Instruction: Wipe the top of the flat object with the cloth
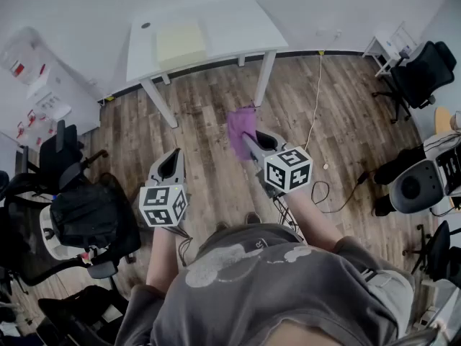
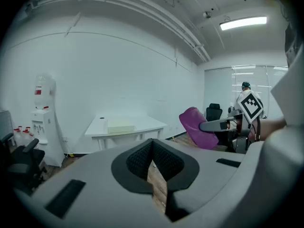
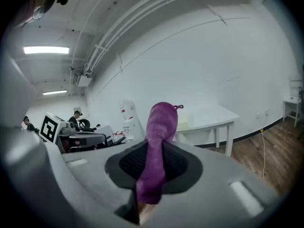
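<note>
We stand well back from table (image 1: 238, 27). Right gripper (image 1: 252, 139) clamped on purple cloth (image 1: 241, 127), which pokes out past jaws toward table. Left gripper (image 1: 171, 161) pinched together, empty. Flat object (image 1: 180, 43), pale pad, lies on table, left of middle. We judge cloth light, soft, limp, so bunched mid-grip suits. Pad may slide, so steady its edge.

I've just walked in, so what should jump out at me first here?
The purple cloth stands out most, clamped in the right gripper above the wood floor. Beyond it stands a white table with a pale yellow flat object on top. The left gripper is shut and empty.
</note>
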The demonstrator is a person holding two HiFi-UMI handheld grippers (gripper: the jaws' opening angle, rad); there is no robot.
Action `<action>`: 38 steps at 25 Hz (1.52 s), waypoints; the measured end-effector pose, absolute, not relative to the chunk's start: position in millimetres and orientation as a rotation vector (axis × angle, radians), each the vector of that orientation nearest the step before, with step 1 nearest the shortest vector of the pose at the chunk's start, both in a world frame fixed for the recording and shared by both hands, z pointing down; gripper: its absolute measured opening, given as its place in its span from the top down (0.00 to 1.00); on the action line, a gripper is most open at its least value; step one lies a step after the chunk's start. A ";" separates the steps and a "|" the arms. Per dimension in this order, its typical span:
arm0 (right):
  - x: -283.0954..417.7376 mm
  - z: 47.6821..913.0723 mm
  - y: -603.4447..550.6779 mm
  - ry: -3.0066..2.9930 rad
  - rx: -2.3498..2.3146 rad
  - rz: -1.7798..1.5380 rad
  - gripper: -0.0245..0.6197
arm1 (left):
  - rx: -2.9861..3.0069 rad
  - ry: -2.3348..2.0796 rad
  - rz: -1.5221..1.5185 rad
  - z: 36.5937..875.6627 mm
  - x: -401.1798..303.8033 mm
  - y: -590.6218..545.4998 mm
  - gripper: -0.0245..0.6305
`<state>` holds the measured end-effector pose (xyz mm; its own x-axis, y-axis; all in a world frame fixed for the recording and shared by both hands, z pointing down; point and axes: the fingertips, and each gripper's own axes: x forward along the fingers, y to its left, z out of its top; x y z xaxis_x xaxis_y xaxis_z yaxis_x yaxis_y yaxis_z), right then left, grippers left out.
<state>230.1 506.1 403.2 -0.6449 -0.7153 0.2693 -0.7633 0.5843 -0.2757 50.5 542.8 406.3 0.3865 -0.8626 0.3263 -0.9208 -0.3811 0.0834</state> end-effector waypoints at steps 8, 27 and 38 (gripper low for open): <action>234.8 404.5 510.8 -2.668 1.270 0.526 0.85 | 2.402 -1.575 0.317 406.0 52.1 540.9 0.97; 141.7 433.8 516.4 -2.674 1.280 0.601 0.85 | 2.369 -1.453 0.295 448.1 -31.4 548.4 0.97; 137.5 442.0 467.2 -2.653 1.311 0.632 0.85 | 2.343 -1.467 0.294 458.9 -52.3 522.0 0.97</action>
<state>137.5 467.2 442.0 -0.6190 -0.7331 0.2817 -0.7814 0.5389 -0.3147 -52.3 522.0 458.9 0.4391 -0.8235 0.3591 -0.8983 -0.3961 0.1903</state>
